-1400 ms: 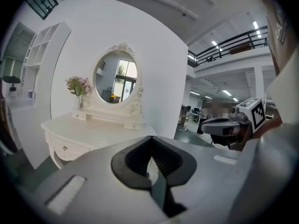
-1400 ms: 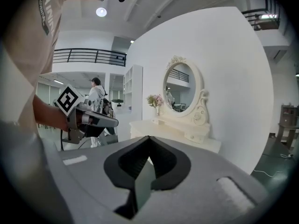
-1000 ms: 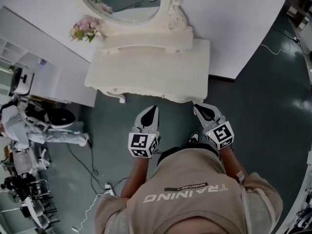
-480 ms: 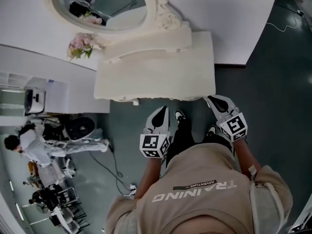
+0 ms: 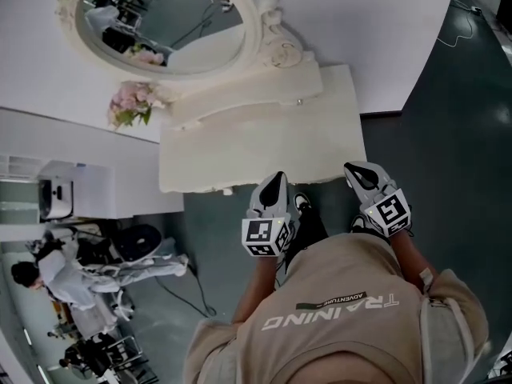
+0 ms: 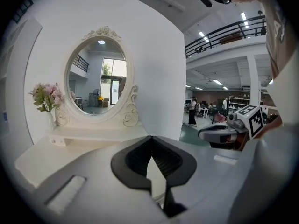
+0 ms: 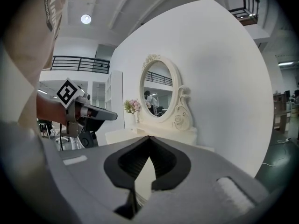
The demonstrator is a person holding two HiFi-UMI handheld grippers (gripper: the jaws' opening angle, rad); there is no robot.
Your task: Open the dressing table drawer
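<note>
Cream-white dressing table (image 5: 264, 146) against the wall (image 5: 384, 22) in head view, left gripper (image 5: 276, 184) and right gripper (image 5: 358, 173) just short of its front edge, drawer front hidden. Left gripper view: jaws pressed together, empty. Right gripper view: same, table ahead.

A curved white wall (image 5: 384, 22) rises from a dark green floor (image 5: 464, 134). Beyond the wall's edge, a black-railed balcony (image 6: 224, 33) runs beneath bright strip lights (image 6: 243, 18) in a high hall.

txt: "TRAINING" + "ADVENTURE" | on: shirt (image 5: 336, 338) | upside-down in head view
</note>
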